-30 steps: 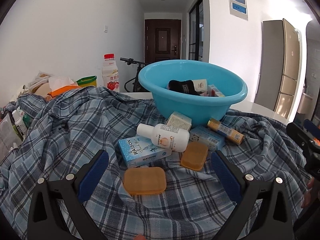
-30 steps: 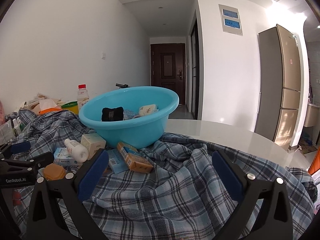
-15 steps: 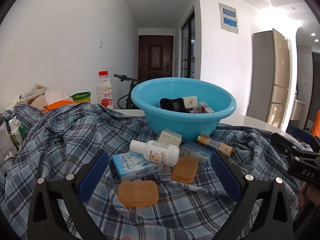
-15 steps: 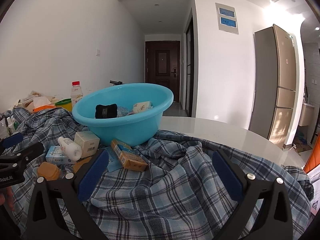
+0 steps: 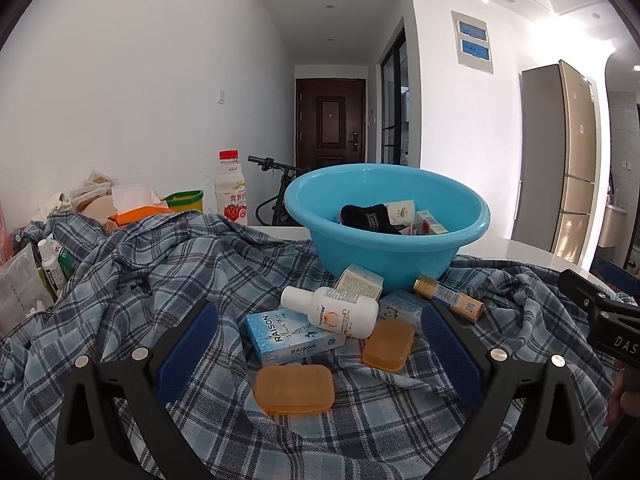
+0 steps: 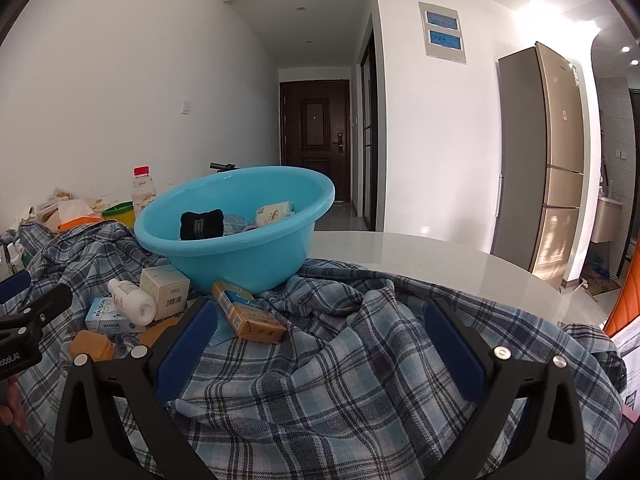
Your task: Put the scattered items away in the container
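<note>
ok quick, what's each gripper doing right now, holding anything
Left gripper: open, holding nothing, above the orange soap bars.
Right gripper: open, holding nothing, over the plaid cloth.

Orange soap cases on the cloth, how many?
2. One orange case lies nearest the left gripper; the other sits right of the white bottle. More may be hidden under items.

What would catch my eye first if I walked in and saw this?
Probably the bright blue basin sitting on the rumpled plaid cloth, already holding a few small items. Right in front of it lies a scatter of boxes, a white bottle on its side and two orange soap bars. Both tools, left and right, are open and empty.
</note>
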Action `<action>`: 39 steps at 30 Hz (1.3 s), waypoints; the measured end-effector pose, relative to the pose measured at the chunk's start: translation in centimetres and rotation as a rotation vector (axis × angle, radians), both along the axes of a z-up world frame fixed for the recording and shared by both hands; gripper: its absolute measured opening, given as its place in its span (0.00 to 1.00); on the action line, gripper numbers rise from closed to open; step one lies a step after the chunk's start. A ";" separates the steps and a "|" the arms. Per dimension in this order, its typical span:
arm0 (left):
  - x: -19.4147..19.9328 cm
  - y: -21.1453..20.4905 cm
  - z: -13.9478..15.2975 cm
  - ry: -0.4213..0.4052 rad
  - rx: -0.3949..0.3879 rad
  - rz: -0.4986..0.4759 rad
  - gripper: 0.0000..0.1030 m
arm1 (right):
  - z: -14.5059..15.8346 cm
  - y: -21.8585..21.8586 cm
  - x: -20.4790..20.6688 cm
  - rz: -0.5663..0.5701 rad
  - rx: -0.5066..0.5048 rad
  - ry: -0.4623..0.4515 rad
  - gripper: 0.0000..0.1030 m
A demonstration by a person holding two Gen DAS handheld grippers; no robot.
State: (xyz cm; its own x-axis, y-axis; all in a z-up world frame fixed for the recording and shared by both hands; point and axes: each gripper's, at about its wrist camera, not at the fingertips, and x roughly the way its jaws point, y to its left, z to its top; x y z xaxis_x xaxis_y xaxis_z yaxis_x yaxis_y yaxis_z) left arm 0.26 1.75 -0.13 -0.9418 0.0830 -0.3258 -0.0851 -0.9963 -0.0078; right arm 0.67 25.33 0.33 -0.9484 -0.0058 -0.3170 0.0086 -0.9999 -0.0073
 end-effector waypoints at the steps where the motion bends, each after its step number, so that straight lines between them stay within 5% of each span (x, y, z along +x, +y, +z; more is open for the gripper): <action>1: 0.2 0.1 0.1 0.009 0.001 -0.013 1.00 | 0.0 0.0 0.0 0.001 0.001 -0.002 1.00; 7: 0.1 -0.4 0.2 0.008 0.027 -0.012 1.00 | 0.0 0.4 0.0 0.024 -0.031 0.006 1.00; 11: -0.6 -0.6 0.7 -0.065 0.093 -0.050 1.00 | 0.6 0.5 -1.2 0.074 -0.064 -0.094 1.00; 17: -1.3 -0.5 5.7 -0.030 0.034 -0.022 1.00 | 5.7 0.2 -1.9 0.133 -0.111 -0.087 1.00; 21: -3.2 -0.7 9.7 -0.047 0.043 -0.035 1.00 | 10.0 -0.5 -2.2 -0.057 -0.056 -0.027 1.00; 28: -5.9 0.0 15.9 -0.001 0.071 -0.072 1.00 | 15.9 -1.4 -4.6 0.039 -0.064 0.036 1.00; 34: -7.7 0.6 18.4 0.011 0.087 -0.093 1.00 | 17.7 -2.3 -7.6 0.175 -0.082 -0.019 1.00; 39: -8.0 1.5 19.0 0.030 0.050 -0.092 1.00 | 17.2 -3.4 -8.7 0.178 0.015 -0.063 1.00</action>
